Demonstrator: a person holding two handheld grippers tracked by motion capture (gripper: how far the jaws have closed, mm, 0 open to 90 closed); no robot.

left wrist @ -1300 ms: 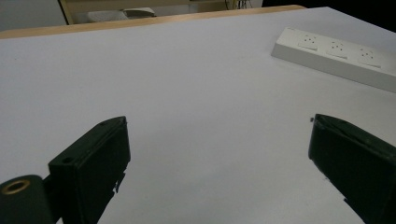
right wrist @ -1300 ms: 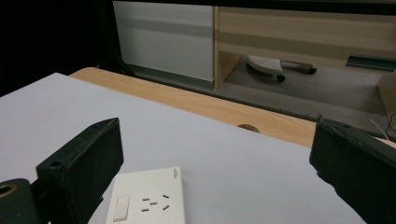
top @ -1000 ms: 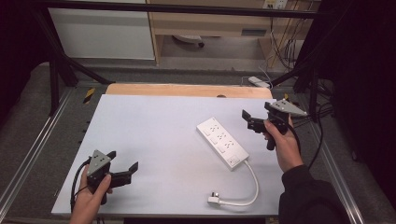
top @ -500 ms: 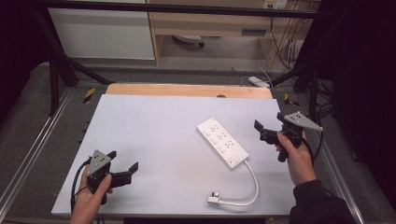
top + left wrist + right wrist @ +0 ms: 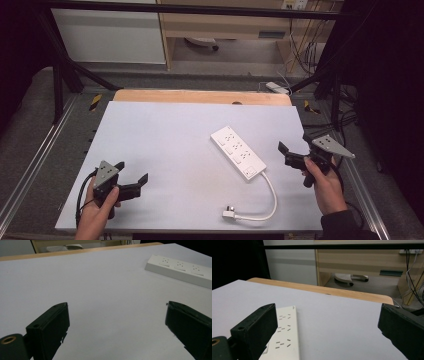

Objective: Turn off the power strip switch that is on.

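Observation:
A white power strip (image 5: 237,151) lies slantwise on the white table (image 5: 160,135), right of centre. Its white cable (image 5: 271,192) curves toward the near edge and ends in a plug (image 5: 230,213) lying flat. My right gripper (image 5: 294,144) is held open just right of the strip, apart from it, its jaws empty. In the right gripper view the power strip (image 5: 284,340) lies at lower left, behind the left jaw. My left gripper (image 5: 132,172) is open and empty near the front left corner. From the left gripper view the power strip (image 5: 180,270) shows far off at upper right.
A wooden board edge (image 5: 200,96) runs along the table's far side. Metal rails (image 5: 30,170) flank the table. Beyond it on the floor are a desk, loose cables and another small power strip (image 5: 276,87). Bare table surface spreads between the two grippers.
My right gripper has drawn back toward the near right side of the table, away from the strip's far end. The left gripper has stayed put.

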